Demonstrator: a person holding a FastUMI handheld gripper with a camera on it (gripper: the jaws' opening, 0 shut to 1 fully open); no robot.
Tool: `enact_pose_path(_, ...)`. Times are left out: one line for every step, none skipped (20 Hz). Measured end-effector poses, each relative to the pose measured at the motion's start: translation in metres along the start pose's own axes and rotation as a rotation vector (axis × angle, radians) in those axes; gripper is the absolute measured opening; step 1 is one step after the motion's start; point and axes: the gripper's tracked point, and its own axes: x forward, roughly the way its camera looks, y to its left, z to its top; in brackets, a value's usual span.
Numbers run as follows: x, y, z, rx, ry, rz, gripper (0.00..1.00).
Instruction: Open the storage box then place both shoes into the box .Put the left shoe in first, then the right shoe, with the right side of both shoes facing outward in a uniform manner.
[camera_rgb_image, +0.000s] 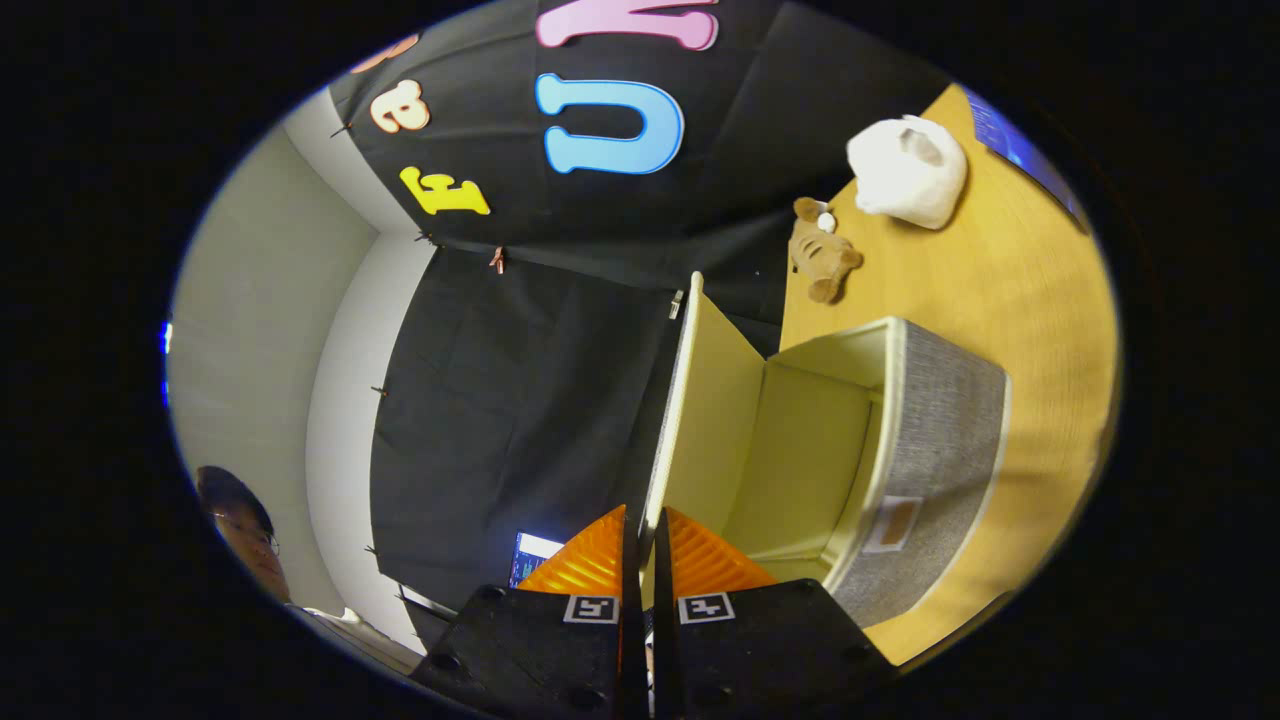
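Note:
The view is rolled on its side. A grey fabric storage box (950, 440) with a cream lining stands on the wooden table (1010, 290). Its cream lid (715, 400) is swung up and stands open, so the box's inside (800, 460) shows with nothing in it. My gripper (645, 515) is shut on the free edge of the lid, whose thin rim runs down into the narrow gap between the two fingers.
A brown plush bear (823, 255) and a white bundle (908, 172) lie on the table beyond the box. A dark flat screen (1020, 150) sits at the table's far side. A person (245, 535) is beside a lit screen (530, 555) near the fingers.

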Motion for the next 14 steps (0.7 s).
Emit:
enact_pose_path(0.009,0.007,-0.001,-0.028,0.005,-0.005,0.07)
enact_pose_path(0.017,0.013,-0.002,-0.049,0.011,-0.009,0.07)
enact_pose_path(0.027,0.018,-0.003,-0.064,0.015,-0.011,0.07)
enact_pose_path(0.037,0.022,-0.006,-0.077,0.018,-0.014,0.07)
enact_pose_path(0.046,0.027,-0.008,-0.089,0.021,-0.015,0.07)
enact_pose_path(0.057,0.033,-0.010,-0.099,0.023,-0.012,0.07)
enact_pose_path(0.067,0.039,-0.010,-0.108,0.024,-0.011,0.07)
enact_pose_path(0.078,0.044,-0.011,-0.116,0.032,-0.010,0.07)
enact_pose_path(0.081,0.046,-0.017,-0.131,0.038,-0.014,0.07)
enact_pose_path(0.092,0.049,-0.020,-0.145,0.042,-0.017,0.07)
enact_pose_path(0.105,0.053,-0.022,-0.156,0.049,-0.019,0.07)
enact_pose_path(0.116,0.056,-0.023,-0.163,0.050,-0.023,0.07)
enact_pose_path(0.125,0.057,-0.024,-0.166,0.051,-0.026,0.07)
enact_pose_path(0.132,0.057,-0.027,-0.165,0.054,-0.029,0.07)
